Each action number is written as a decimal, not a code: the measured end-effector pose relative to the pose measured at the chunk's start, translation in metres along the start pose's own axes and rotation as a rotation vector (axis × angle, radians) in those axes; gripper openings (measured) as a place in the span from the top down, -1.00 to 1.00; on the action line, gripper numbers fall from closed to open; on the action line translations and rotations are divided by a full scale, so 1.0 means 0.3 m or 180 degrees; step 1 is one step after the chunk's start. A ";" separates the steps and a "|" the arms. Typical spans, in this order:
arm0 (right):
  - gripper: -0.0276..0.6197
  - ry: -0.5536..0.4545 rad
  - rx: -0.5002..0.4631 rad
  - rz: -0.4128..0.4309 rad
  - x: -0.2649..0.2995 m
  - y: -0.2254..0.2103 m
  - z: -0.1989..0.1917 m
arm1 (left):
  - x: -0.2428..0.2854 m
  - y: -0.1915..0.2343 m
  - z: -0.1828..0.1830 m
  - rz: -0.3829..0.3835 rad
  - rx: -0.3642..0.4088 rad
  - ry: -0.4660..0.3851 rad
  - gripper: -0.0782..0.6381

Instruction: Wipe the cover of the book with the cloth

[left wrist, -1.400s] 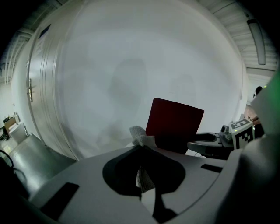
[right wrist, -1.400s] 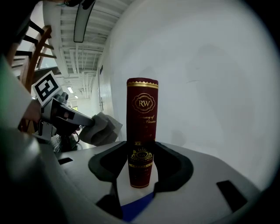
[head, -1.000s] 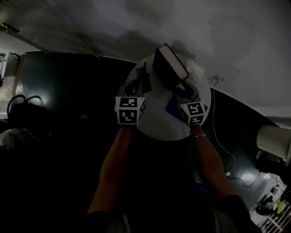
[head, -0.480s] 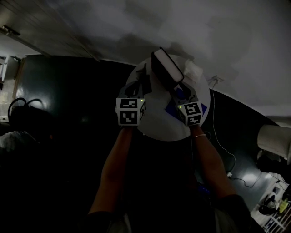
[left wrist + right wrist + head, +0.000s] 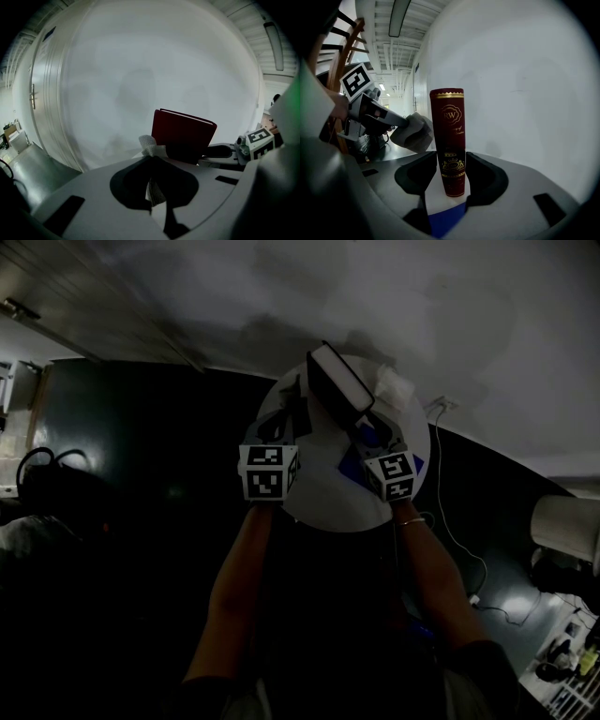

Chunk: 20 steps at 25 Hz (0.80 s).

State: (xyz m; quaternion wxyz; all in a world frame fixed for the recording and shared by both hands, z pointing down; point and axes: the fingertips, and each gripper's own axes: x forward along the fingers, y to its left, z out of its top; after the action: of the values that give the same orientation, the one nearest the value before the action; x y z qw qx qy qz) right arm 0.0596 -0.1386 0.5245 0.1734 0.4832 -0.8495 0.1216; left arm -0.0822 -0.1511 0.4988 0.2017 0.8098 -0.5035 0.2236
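Observation:
A dark red book (image 5: pixel 337 385) with gold print on its spine (image 5: pixel 447 136) stands upright on the round white table (image 5: pixel 319 498). My right gripper (image 5: pixel 367 426) is shut on the book's lower spine, one jaw on each cover (image 5: pixel 451 161). My left gripper (image 5: pixel 296 401) is shut on a grey-white cloth (image 5: pixel 150 146), which bunches out past its jaws (image 5: pixel 152 161). In the right gripper view the cloth (image 5: pixel 415 133) sits right beside the book's left cover; whether it touches I cannot tell. From the left gripper view the book's cover (image 5: pixel 183 136) faces me, just behind the cloth.
A blue sheet (image 5: pixel 354 465) lies on the table under the right gripper. Something white and crumpled (image 5: pixel 394 385) rests at the table's far right edge. A cable (image 5: pixel 450 521) runs down from a wall socket (image 5: pixel 445 404). Dark floor surrounds the table.
The book shows less of its white page edge and sits a little further left in the head view. Both grippers keep their grips and places.

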 end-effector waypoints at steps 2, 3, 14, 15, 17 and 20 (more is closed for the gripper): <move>0.28 0.0013 0.0006 0.0015 -0.008 0.002 -0.001 | 0.003 -0.008 0.005 -0.0014 0.0012 -0.0005 0.72; 0.28 0.0009 0.0014 0.0020 -0.014 0.002 0.001 | 0.003 -0.012 0.008 -0.0020 0.0016 -0.0006 0.72; 0.29 -0.0003 0.0265 0.0127 -0.096 0.062 0.011 | 0.004 -0.049 0.000 -0.0068 0.0037 -0.0002 0.72; 0.32 -0.0004 0.0296 0.0130 -0.106 0.068 0.015 | 0.000 -0.054 -0.003 -0.0075 0.0038 0.0003 0.72; 0.36 -0.0021 0.0342 0.0128 -0.124 0.078 0.029 | -0.011 -0.065 -0.008 -0.0091 0.0041 0.0008 0.72; 0.40 -0.0048 0.0366 0.0129 -0.138 0.090 0.050 | -0.024 -0.072 -0.013 -0.0105 0.0048 0.0006 0.72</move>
State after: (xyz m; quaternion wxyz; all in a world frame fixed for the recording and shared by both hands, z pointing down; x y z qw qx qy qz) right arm 0.0532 -0.0985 0.4928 0.1364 0.4760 -0.8520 0.1700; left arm -0.0659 -0.1348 0.4959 0.1997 0.8193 -0.4882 0.2249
